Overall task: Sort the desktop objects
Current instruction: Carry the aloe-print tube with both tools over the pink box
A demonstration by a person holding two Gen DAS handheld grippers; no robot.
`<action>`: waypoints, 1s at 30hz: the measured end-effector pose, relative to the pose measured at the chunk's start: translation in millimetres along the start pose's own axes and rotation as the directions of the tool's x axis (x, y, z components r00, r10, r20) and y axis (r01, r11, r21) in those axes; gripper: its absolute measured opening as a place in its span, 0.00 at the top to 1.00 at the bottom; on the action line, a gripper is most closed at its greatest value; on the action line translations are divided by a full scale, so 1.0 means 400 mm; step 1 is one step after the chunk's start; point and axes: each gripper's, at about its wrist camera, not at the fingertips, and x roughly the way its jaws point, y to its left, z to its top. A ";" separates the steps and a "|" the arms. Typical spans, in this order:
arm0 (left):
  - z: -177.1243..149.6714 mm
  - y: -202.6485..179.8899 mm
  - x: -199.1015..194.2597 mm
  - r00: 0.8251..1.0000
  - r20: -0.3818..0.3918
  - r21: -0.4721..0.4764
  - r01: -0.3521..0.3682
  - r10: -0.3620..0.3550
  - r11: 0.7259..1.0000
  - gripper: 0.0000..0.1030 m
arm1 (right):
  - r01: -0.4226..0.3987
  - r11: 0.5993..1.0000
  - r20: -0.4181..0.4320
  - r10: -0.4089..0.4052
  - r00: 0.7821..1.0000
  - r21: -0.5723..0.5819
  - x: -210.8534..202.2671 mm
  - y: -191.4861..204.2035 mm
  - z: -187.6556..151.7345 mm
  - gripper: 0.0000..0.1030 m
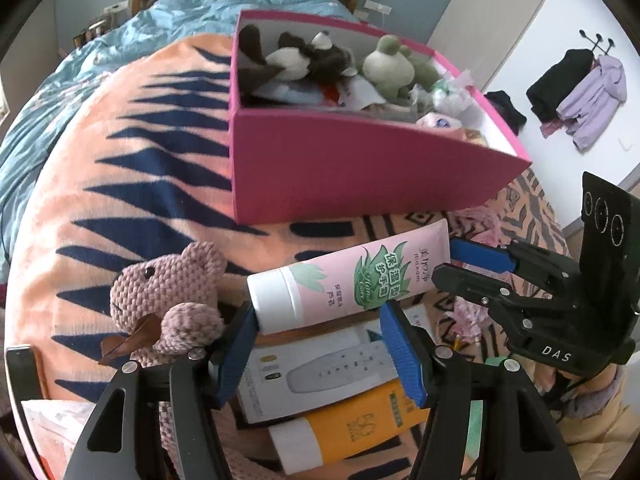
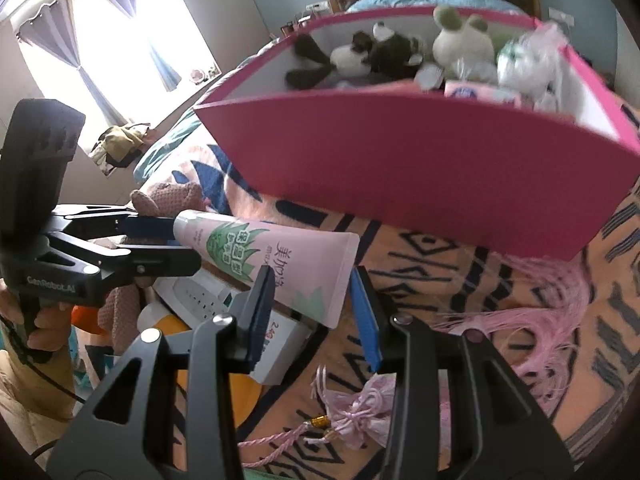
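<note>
A bed (image 1: pixel 72 92) with a wooden headboard carries everything, spread with a peach blanket (image 1: pixel 120 200) patterned in dark blue spikes and, toward the lower right of the frame, black geometric lines. Directly on the blanket stand a magenta rectangular cardboard box (image 1: pixel 340 168) at centre, a pink crocheted plush animal (image 1: pixel 168 292) at lower left, and a pink silky tassel (image 2: pixel 532 316) at right of the right wrist view. A rumpled blue quilt (image 1: pixel 192 12) lies beyond.

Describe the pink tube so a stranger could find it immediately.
Find the big magenta box on the orange patterned blanket. Just in front lies the pink tube, atop a white carton; unlike the orange tube below, it bears green aloe leaves.
</note>
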 end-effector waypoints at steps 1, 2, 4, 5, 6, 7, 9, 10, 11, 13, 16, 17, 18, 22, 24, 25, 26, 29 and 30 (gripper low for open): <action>0.001 -0.001 -0.006 1.000 0.006 0.001 -0.001 0.001 1.000 0.39 | 0.005 1.000 0.007 -0.005 1.000 -0.003 -0.006 0.002 0.003 0.59; 0.006 -0.006 -0.015 1.000 0.016 0.005 -0.001 0.001 1.000 0.39 | 0.007 1.000 0.015 -0.007 1.000 -0.009 -0.015 0.003 0.007 0.59; 0.011 -0.010 -0.027 1.000 0.030 0.008 -0.002 0.001 1.000 0.39 | 0.007 1.000 0.029 -0.007 1.000 -0.014 -0.028 0.005 0.014 0.59; 0.015 -0.014 -0.036 0.999 0.040 0.011 -0.002 0.001 1.000 0.39 | 0.009 1.000 0.038 -0.009 0.999 -0.022 -0.037 0.007 0.019 0.59; 0.020 -0.020 -0.046 0.999 0.053 0.016 -0.004 0.003 1.000 0.39 | 0.012 0.999 0.047 -0.011 0.999 -0.030 -0.048 0.009 0.023 0.59; 0.023 -0.022 -0.052 0.998 0.060 0.017 -0.006 0.005 1.000 0.39 | 0.015 0.999 0.056 -0.013 0.998 -0.037 -0.058 0.010 0.027 0.59; 0.032 -0.031 -0.068 0.997 0.080 0.023 -0.010 0.008 1.000 0.39 | 0.017 0.999 0.070 -0.014 0.997 -0.047 -0.074 0.014 0.034 0.59; 0.036 -0.034 -0.074 0.996 0.087 0.025 -0.011 0.009 1.000 0.39 | 0.018 0.999 0.078 -0.014 0.997 -0.051 -0.080 0.016 0.041 0.59; 0.041 -0.038 -0.083 0.995 0.098 0.028 -0.014 0.011 1.000 0.39 | 0.021 0.998 0.087 -0.016 0.996 -0.058 -0.087 0.020 0.046 0.59; 0.048 -0.044 -0.095 0.993 0.113 0.031 -0.018 0.014 0.999 0.39 | 0.023 0.997 0.104 -0.016 0.994 -0.068 -0.100 0.024 0.056 0.59; 0.058 -0.050 -0.108 0.991 0.132 0.036 -0.025 0.021 0.999 0.39 | 0.026 0.997 0.121 -0.017 0.992 -0.077 -0.113 0.029 0.068 0.59; 0.061 -0.052 -0.112 0.990 0.137 0.037 -0.027 0.022 0.999 0.39 | 0.029 0.996 0.128 -0.019 0.992 -0.079 -0.119 0.031 0.069 0.59; 0.064 -0.055 -0.116 0.990 0.142 0.038 -0.029 0.023 0.999 0.39 | 0.031 0.996 0.134 -0.020 0.991 -0.081 -0.124 0.031 0.072 0.59; 0.077 -0.064 -0.126 0.987 0.160 0.047 -0.036 0.028 0.998 0.39 | 0.035 0.995 0.156 -0.021 0.988 -0.088 -0.139 0.031 0.086 0.59; 0.085 -0.066 -0.131 0.985 0.169 0.047 -0.037 0.029 0.998 0.39 | 0.039 0.995 0.164 -0.023 0.986 -0.091 -0.148 0.031 0.089 0.59; 0.089 -0.067 -0.133 0.984 0.174 0.049 -0.037 0.028 0.998 0.39 | 0.040 0.995 0.169 -0.024 0.985 -0.092 -0.152 0.031 0.091 0.59; 0.094 -0.068 -0.134 0.984 0.178 0.049 -0.038 0.029 0.998 0.39 | 0.043 0.995 0.173 -0.026 0.985 -0.093 -0.154 0.030 0.095 0.59; 0.108 -0.069 -0.136 0.982 0.188 0.051 -0.040 0.030 0.998 0.39 | 0.047 0.994 0.185 -0.029 0.982 -0.096 -0.159 0.028 0.108 0.59; 0.112 -0.069 -0.136 0.981 0.189 0.048 -0.041 0.031 0.998 0.39 | 0.049 0.994 0.188 -0.030 0.982 -0.098 -0.159 0.027 0.112 0.59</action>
